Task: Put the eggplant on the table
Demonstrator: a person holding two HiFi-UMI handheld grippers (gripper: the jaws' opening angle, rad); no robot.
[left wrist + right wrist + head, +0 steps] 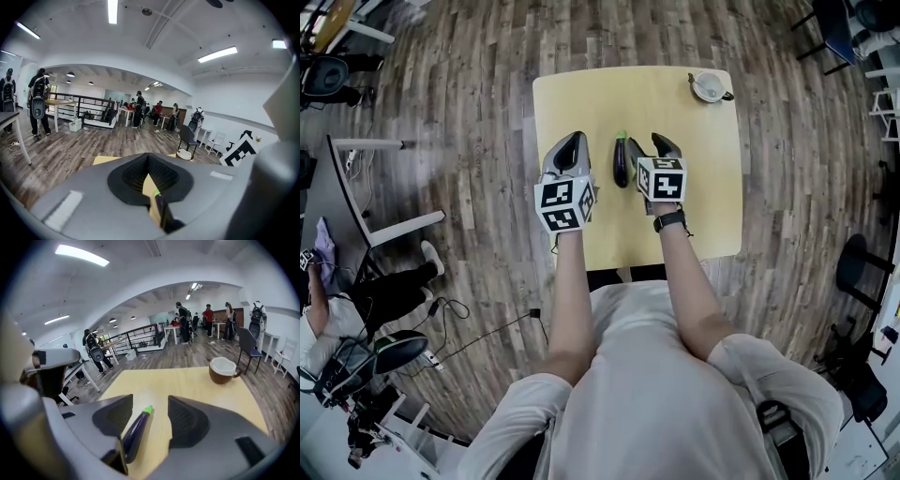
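Head view shows a slim, glossy dark-purple eggplant [621,161] with a green stem lying on the yellow tabletop [675,117], between the left tool [572,150] and right tool [649,148]. Right gripper view alone shows the right tool's jaws spread, the eggplant lying ungripped below them. Left gripper view shows its jaws meeting at the tips, empty.

a glossy eggplant [621,161] lies on the smooth, matt wood table [628,94] over a plank floor [487,112].

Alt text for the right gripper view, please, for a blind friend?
A purple eggplant lies on a yellow table between the open fingers of the right gripper, ungripped. A brown cup stands farther back on the right.
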